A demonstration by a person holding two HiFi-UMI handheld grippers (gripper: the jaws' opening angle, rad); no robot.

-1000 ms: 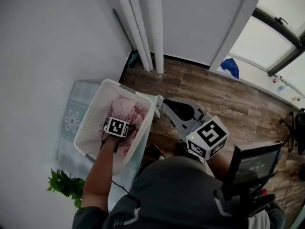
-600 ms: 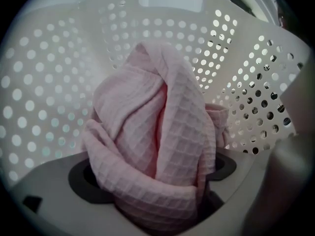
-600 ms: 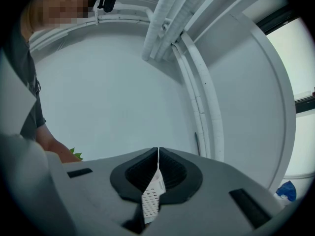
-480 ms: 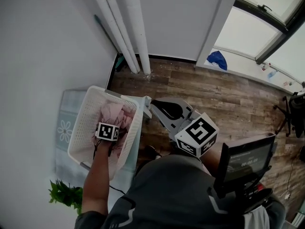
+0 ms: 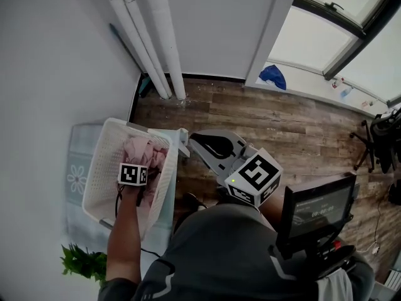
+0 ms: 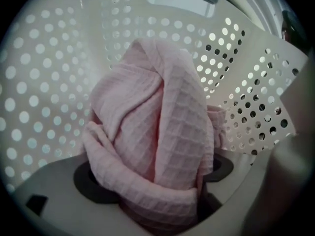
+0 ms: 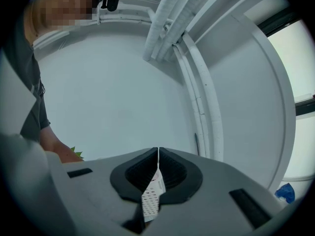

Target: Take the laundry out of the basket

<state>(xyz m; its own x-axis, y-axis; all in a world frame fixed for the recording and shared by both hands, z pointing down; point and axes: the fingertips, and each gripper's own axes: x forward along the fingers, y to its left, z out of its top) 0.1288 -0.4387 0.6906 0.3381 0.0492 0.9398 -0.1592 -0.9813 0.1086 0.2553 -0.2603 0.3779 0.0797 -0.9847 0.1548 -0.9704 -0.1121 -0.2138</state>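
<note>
Laundry, a pink waffle-weave cloth (image 6: 157, 117), lies bunched inside the white perforated plastic basket (image 5: 99, 163). The left claw (image 6: 155, 175), jaws wide, has just been closing around the cloth. Pinch a thick fold fully, then lift straight up. The right claw (image 7: 157, 177), clamped on the basket wall, should hold it steady.

Wooden floor (image 5: 282, 127) with mat (image 5: 75, 177), basket (image 5: 95, 171)
</note>
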